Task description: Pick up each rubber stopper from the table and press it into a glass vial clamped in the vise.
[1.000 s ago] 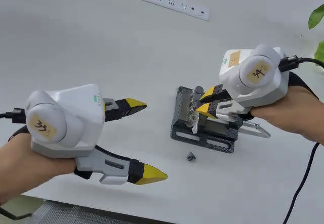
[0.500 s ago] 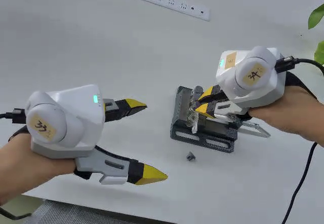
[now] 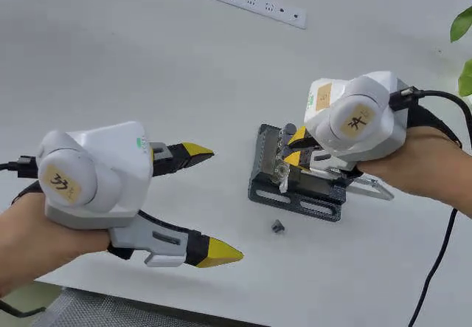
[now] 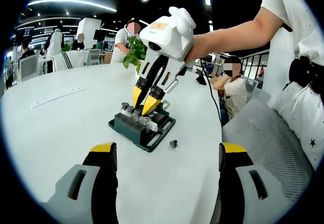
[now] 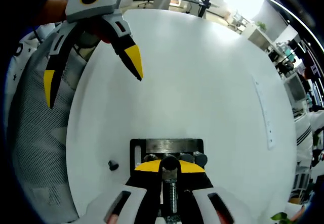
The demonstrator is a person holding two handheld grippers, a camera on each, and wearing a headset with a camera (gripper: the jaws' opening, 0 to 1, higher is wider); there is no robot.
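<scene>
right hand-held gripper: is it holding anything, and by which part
The right hand-held gripper pinches a rubber stopper by its sides between the yellow tips, right over the vise.

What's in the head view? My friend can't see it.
The right tongs reach down into a black vise on a white table, tips close together. The left tongs hover wide open, and one loose rubber stopper lies near the vise.
</scene>
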